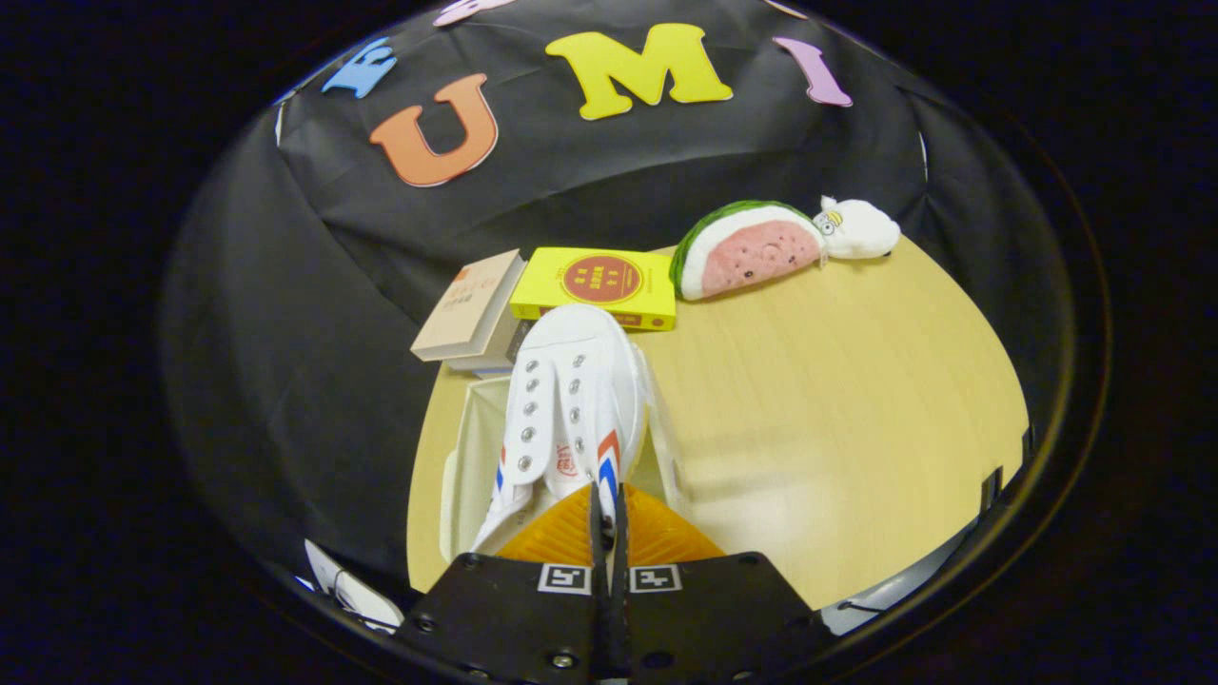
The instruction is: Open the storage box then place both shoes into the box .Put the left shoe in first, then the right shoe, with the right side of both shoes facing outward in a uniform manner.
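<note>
Item: tongs (606,509). Fingers drawn together to a thin slit, clenched on the heel edge of the white shoe (571,400); only a sliver of material seems pinched between them. The heel grip lets the shoe hang toe-forward, so it can be fed lengthwise into the box.

Item: white shoe. Canvas, metal eyelets, no laces visible, red and blue stripes on both flanks near the heel. Toe points to the far side, just short of the books. Held over the storage box, slightly tilted; whether its sole touches the box floor cannot be told. Which shoe of the pair it is cannot be told either.

Item: storage box (463,457). White, open, near left part of the desk (856,400), directly under the shoe. Its long axis runs near to far, matching the shoe. A pale panel on its right is probably a wall or the opened lid.

Item: yellow book (598,283), far side, lying flat, just beyond the toe.

Item: beige book (468,309), to the left of the yellow one, on another book.

Item: watermelon-slice plush (747,249), far right, with a small white plush (859,228) touching its right end. Both well apart from the box.
</note>
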Available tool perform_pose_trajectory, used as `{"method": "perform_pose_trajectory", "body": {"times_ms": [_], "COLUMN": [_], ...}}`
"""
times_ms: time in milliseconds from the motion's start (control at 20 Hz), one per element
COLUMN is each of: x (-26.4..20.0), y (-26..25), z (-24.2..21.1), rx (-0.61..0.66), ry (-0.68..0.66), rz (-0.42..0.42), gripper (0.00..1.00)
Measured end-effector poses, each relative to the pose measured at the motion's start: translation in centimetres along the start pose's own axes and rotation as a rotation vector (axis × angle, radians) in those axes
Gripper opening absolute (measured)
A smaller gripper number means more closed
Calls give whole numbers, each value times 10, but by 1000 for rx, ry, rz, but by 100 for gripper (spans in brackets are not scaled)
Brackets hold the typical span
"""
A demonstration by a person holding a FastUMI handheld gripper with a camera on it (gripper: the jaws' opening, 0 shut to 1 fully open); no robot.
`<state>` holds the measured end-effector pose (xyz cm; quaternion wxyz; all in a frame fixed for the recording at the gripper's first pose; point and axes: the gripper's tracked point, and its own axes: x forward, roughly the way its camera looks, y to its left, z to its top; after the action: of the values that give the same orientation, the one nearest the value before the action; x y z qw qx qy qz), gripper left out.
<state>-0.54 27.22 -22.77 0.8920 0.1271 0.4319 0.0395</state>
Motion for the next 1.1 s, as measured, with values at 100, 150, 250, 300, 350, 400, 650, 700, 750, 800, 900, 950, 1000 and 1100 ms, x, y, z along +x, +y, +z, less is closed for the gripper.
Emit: {"method": "perform_pose_trajectory", "body": {"times_ms": [100,150,250,300,350,400,650,700,750,800,900,950,1000,1100], "x": [10,14,20,23,26,28,36,39,37,36,32,28,24,16], "y": [-2,-4,-6,-8,-8,-10,-13,-13,-8,-4,-4,-2,-2,-6], "z": [-12,-17,-25,-28,-29,-29,-35,-35,-35,-32,-27,-26,-25,-21], "rx": [-36,-52,-70,-72,-69,-61,-78,-73,-71,-83,-109,-108,-105,-105], "ry": [4,6,13,14,13,15,21,27,18,-1,-21,-26,-34,-58], "rz": [-37,-50,-70,-76,-81,-89,-108,-107,-87,-76,-68,-58,-51,-48], "gripper": [0,0,0,0,0,0,0,0,0,14,30,39,48,66]}}
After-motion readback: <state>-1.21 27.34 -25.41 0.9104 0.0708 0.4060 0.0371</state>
